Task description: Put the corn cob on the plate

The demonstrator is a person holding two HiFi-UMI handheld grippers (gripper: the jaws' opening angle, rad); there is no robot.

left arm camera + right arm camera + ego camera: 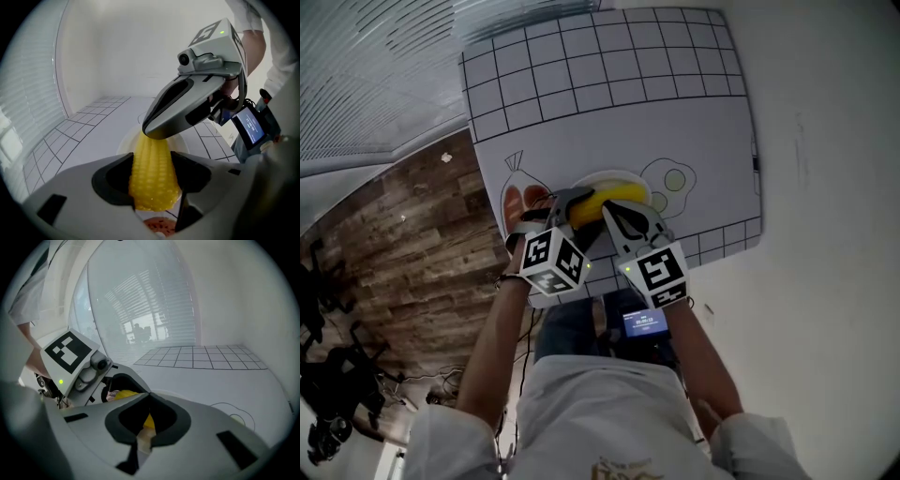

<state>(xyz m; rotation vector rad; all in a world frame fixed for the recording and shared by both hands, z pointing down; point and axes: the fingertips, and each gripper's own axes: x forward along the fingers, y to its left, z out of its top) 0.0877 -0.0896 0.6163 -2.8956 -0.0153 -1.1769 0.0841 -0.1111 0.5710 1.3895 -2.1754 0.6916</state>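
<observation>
Item: corn cob (151, 157), yellow, lengthwise between the jaws of the left gripper (153, 185), which are clamped wide on its flanks; the far end juts out ahead of the tips, the near end sits back in the throat. Item: right gripper (148, 397), jaws together with nothing between them, its closed tip set against or just over the cob's far end, ahead of the left gripper; whether it touches cannot be told. Item: plate (614, 175), white, lying ahead of and below the left gripper's tips, under the far part of the cob only; the near end hangs over the gridded mat (609, 94), not over the plate. Hazards, as judged: a release here would likely land the cob across the near rim, from which a round body may roll back toward the gripper and onto the mat. The grip sits on tapered, ribbed sides, so any downward push from the right gripper's tip could pivot the cob or squeeze it out forward. Lowering with the right gripper so close ahead risks the two housings knocking, or the plate being nudged away.
</observation>
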